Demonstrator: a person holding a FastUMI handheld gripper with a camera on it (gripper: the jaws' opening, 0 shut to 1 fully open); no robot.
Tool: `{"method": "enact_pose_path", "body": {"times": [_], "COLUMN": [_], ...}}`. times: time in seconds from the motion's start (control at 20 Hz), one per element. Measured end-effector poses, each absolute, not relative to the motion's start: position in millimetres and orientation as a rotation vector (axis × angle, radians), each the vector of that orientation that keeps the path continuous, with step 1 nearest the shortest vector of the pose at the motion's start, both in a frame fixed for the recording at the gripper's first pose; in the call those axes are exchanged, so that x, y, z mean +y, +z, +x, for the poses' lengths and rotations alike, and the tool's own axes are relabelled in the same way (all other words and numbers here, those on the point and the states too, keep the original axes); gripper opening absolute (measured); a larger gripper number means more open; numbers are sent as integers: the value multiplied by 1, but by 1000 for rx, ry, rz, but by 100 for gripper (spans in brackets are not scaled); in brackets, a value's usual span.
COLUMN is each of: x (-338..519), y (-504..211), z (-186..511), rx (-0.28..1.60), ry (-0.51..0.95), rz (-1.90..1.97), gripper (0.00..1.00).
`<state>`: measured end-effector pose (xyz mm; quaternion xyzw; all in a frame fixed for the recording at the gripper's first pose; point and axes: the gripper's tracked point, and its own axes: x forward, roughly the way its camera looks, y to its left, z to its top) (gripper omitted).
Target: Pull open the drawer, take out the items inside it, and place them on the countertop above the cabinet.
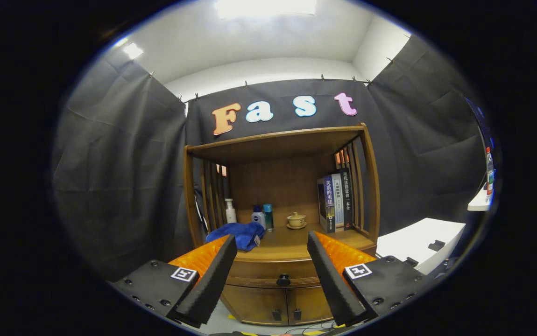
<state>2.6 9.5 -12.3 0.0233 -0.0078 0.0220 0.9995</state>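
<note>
Hand-held gripper (272,245) released, fingers wide apart ahead of closed drawer (273,270) and knob (283,280)

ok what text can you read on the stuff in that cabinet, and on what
"关系的重建": on the blue book spine.
Other book spines: too blurred to read surely.
Bottles: print too small.
Hand-held gripper: open, drawer knob beyond its fingers; its square markers carry no words.
</note>
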Motion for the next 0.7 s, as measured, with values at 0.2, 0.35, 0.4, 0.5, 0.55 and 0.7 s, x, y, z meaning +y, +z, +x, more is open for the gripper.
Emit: {"method": "enact_pose_path", "body": {"times": [0.2,0.35,0.4,0.5,0.55,0.7], "x": [-1,-7,-7,-11,-12,-2], "y": [-20,-39,-51,-81,-93,-138], "z": [17,38,46,67,78,108], "rx": [-37,-61,-59,-55,-47,11], "ry": [3,-21,-24,-35,-40,-10], "rz": [23,-4,-17,-33,-36,-15], "gripper": [99,99,99,99,99,99]}}
